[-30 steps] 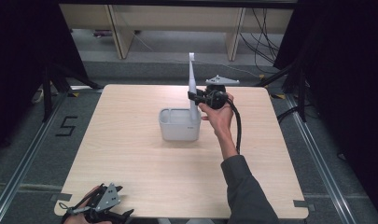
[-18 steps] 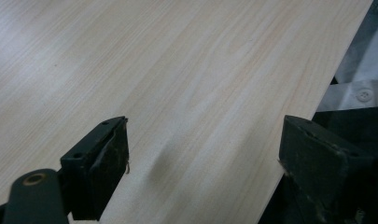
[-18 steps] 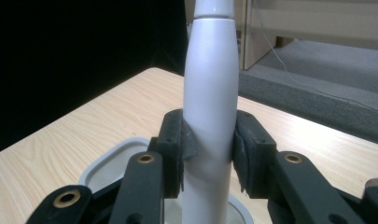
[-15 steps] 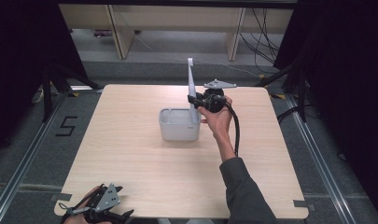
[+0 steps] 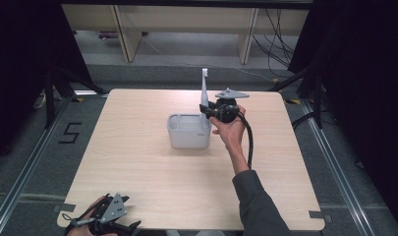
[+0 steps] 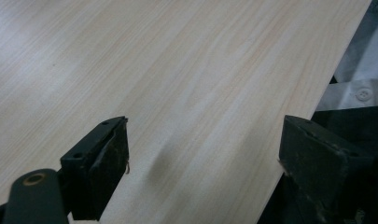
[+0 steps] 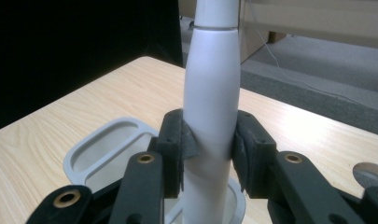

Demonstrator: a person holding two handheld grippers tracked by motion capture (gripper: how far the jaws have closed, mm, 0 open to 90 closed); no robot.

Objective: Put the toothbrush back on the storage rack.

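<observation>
Clamping the white handle [image 7: 211,93] upright w/ right gripper [image 5: 206,110] jaws, its lower end in the grey holder [image 5: 188,132] mid tabletop [image 5: 137,162]; left gripper [image 6: 203,154] jaws wide apart, nothing btwn, at near edge.

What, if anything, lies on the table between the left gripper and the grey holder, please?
Nothing: in the high view, bare wooden table stretches from the left gripper up to the grey holder.
</observation>
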